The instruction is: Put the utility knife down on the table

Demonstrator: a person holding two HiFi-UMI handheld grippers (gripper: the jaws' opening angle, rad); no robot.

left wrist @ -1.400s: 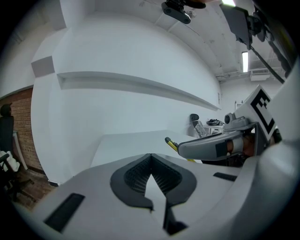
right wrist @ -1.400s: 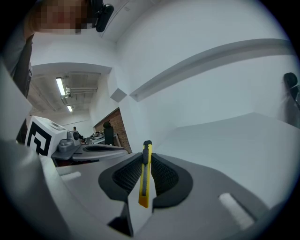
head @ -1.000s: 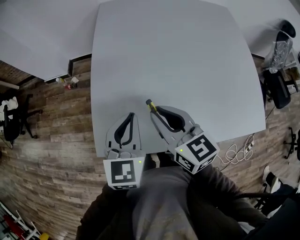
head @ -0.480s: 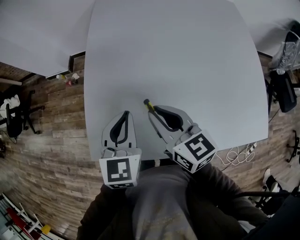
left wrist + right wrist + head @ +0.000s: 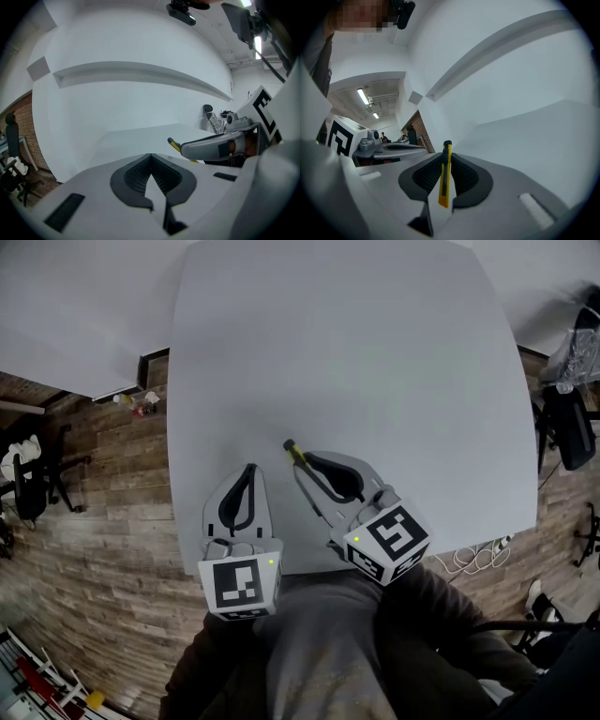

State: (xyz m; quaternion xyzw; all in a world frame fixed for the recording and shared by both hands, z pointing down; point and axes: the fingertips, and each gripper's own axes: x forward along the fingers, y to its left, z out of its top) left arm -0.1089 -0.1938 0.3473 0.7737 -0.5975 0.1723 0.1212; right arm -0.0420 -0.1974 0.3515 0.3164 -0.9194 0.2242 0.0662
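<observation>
Pinching utility knife in right claw, left claw closed

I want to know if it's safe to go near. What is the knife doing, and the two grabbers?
right gripper: shut on the utility knife.
utility knife: pinched on edge between the fingers, tip poking out in front, not yet put down.
left gripper: shut, holding nothing.

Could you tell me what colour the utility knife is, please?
The utility knife is yellow with a black tip, clearest in the right gripper view.
</observation>
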